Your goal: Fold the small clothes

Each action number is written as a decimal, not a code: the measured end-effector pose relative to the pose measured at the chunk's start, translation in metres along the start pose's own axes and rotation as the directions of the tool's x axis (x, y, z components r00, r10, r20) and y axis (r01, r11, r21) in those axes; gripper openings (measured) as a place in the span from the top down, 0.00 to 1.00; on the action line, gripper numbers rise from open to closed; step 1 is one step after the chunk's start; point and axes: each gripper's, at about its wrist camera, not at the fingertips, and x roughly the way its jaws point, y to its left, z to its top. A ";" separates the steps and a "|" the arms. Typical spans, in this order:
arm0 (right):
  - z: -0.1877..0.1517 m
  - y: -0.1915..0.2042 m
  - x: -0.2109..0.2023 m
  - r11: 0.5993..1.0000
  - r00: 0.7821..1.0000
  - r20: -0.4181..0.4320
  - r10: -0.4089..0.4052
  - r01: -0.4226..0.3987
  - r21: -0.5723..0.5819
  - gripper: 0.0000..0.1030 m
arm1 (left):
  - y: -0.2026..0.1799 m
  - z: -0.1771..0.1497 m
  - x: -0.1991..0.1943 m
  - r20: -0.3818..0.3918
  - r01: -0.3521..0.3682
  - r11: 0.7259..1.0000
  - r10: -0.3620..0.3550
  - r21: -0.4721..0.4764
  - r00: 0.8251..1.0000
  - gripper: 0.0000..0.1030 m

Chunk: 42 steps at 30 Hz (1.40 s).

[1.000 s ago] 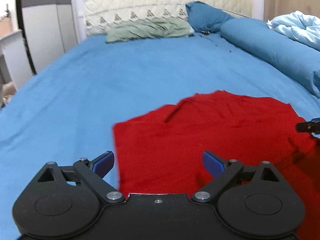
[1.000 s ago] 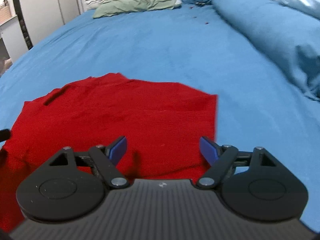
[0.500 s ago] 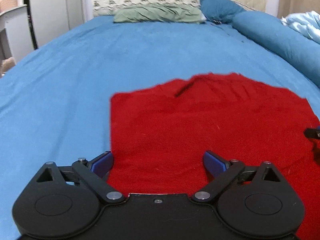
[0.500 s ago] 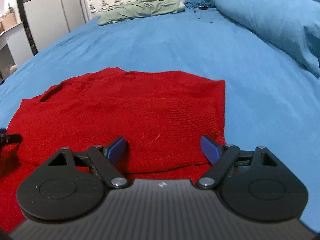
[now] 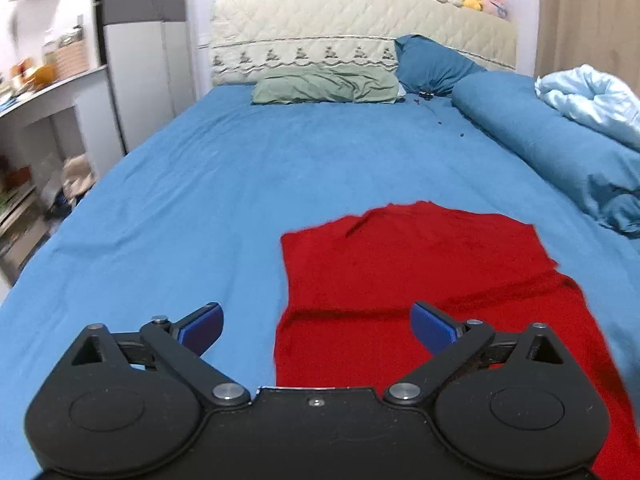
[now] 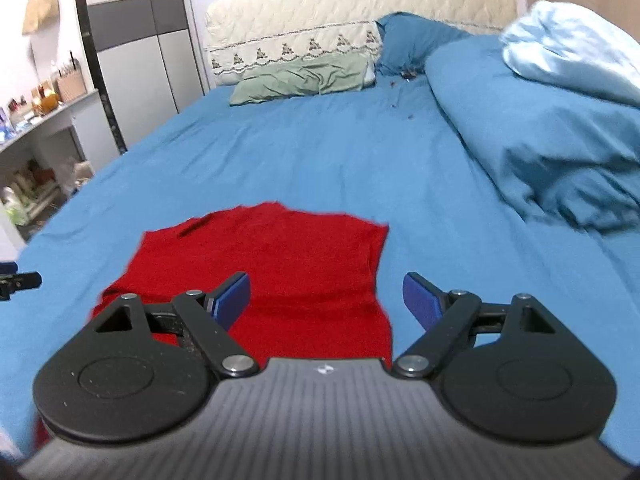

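Note:
A red knit garment (image 5: 416, 268) lies flat on the blue bed sheet (image 5: 200, 208), folded over itself with a crease across its near part. It also shows in the right wrist view (image 6: 280, 264). My left gripper (image 5: 316, 326) is open and empty above the garment's near left edge. My right gripper (image 6: 328, 300) is open and empty above the garment's near right edge. The tip of the left gripper (image 6: 16, 280) shows at the left edge of the right wrist view.
A green pillow (image 5: 324, 88) and a blue pillow (image 5: 432, 64) lie at the headboard (image 5: 360, 28). A rolled blue duvet (image 5: 560, 152) and a pale blue blanket (image 5: 592, 100) run along the right side. A white shelf unit (image 5: 48, 120) stands left of the bed.
Both grippers have risen and drawn back from the garment, so it looks smaller and farther. The garment lies still with its fold in place. Both stay open.

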 end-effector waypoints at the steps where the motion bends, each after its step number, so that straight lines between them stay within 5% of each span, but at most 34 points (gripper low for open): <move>1: -0.007 -0.001 -0.018 1.000 1.000 -0.015 0.005 -0.005 0.003 0.04 | 0.002 -0.008 -0.012 -0.016 0.002 1.000 -0.003 -0.022 1.000 0.00; 10: -0.138 0.003 -0.082 1.000 0.989 -0.148 -0.010 0.012 0.012 0.06 | 0.020 -0.121 -0.057 -0.172 0.032 0.977 -0.069 -0.212 0.983 0.06; 18: -0.218 0.013 -0.070 0.992 0.973 -0.196 -0.124 0.128 0.009 0.20 | 0.015 -0.184 -0.046 -0.234 0.004 0.973 -0.059 -0.231 0.970 0.43; 21: -0.233 0.015 -0.065 0.989 0.967 -0.217 -0.134 0.144 0.031 0.26 | 0.007 -0.193 -0.039 -0.240 0.004 0.981 -0.051 -0.193 0.969 0.47; 28: -0.247 0.013 -0.046 0.985 0.956 -0.260 -0.138 0.160 0.064 0.51 | -0.001 -0.206 -0.033 -0.234 0.002 0.992 -0.032 -0.128 0.972 0.50; 31: -0.244 0.011 -0.044 0.987 0.959 -0.255 -0.122 0.145 0.073 0.72 | 0.000 -0.207 -0.030 -0.246 0.004 0.991 -0.037 -0.134 0.968 0.63; 33: -0.242 0.010 -0.044 0.988 0.960 -0.254 -0.116 0.139 0.073 0.78 | 0.001 -0.204 -0.029 -0.257 0.010 0.989 -0.047 -0.146 0.965 0.78; 36: -0.239 0.007 -0.045 0.988 0.962 -0.250 -0.106 0.131 0.086 0.80 | 0.001 -0.200 -0.029 -0.271 0.014 0.989 -0.054 -0.148 0.961 0.93; 42: -0.219 -0.003 -0.062 0.983 0.977 -0.208 -0.038 0.074 0.165 0.80 | 0.000 -0.184 -0.046 -0.247 0.027 0.987 -0.066 -0.158 0.967 0.95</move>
